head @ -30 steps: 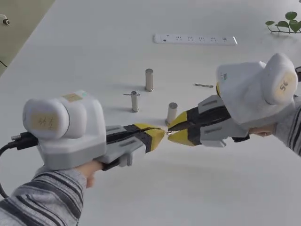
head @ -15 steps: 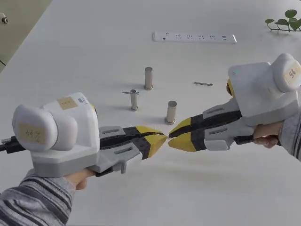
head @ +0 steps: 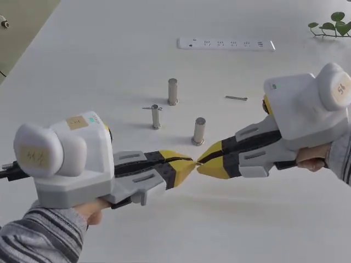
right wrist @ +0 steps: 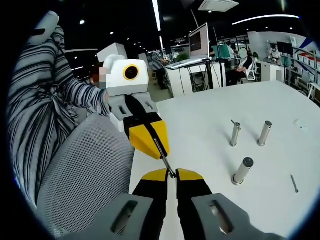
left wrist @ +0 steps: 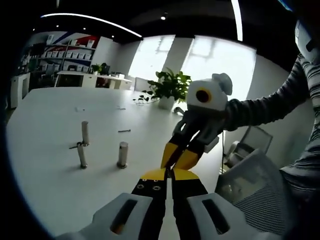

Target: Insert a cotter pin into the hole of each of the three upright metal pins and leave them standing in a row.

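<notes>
Yellow tips meet nose to nose above the white table point(head: 109, 55). The left gripper point(head: 191, 163) and the right gripper point(head: 201, 160) are both squeezed tight on one thin cotter pin point(right wrist: 164, 157). Each pinches one end, up in the air.

Just behind them three metal pins stand on the table. The near metal pin point(head: 199, 131) has a plain top. The middle metal pin point(head: 156, 116) has a second cotter pin point(head: 149, 108) stuck through its top. The far metal pin point(head: 173, 91) is plain too.

A loose cotter pin point(head: 236, 98) lies flat on the table, off to the right. That makes three cotter pins.

Farther back lie one white power strip point(head: 226, 44) and one green plant point(head: 332, 24).
</notes>
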Demonstrator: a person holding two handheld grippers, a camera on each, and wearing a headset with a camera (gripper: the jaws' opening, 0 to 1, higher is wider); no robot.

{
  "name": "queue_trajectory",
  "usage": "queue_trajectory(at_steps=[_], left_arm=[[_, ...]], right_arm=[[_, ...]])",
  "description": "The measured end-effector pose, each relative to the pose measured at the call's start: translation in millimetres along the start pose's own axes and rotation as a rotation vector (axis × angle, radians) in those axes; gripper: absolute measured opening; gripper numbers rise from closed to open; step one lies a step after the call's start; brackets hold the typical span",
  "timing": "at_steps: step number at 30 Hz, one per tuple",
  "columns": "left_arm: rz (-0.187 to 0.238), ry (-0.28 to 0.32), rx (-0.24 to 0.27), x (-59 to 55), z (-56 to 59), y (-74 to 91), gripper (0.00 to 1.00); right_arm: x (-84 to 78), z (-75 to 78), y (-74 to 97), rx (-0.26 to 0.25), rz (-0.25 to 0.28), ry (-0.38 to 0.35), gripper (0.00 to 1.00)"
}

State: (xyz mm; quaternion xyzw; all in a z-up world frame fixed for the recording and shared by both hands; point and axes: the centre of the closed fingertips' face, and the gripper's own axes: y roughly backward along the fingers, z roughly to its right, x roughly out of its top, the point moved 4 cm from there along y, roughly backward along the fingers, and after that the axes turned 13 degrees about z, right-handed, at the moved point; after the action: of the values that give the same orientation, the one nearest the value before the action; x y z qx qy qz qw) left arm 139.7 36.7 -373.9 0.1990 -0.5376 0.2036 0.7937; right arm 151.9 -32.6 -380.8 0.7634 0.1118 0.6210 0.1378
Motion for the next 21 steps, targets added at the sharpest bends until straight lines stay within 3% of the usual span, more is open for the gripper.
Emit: queue_trajectory(at_steps=[12, 19, 21], left_arm=[[-0.012, -0.012, 0.004, -2.1, 0.0, -1.3, 0.00], [-0.016, -0.064, 0.018, -1.2, -2.6, -4.1, 0.01], [-0.014, -0.055, 0.020, 0.5, -4.1, -5.0, 0.01]], right_arm=[[0.8, 2.1, 1.3, 0.005, -0.055, 0.122, 0.00], [-3.0, 8.2, 4.8, 0.000, -0.119, 0.231, 0.00], [-4.7, 7.8, 5.3, -0.002, -0.137, 0.248, 0.00]])
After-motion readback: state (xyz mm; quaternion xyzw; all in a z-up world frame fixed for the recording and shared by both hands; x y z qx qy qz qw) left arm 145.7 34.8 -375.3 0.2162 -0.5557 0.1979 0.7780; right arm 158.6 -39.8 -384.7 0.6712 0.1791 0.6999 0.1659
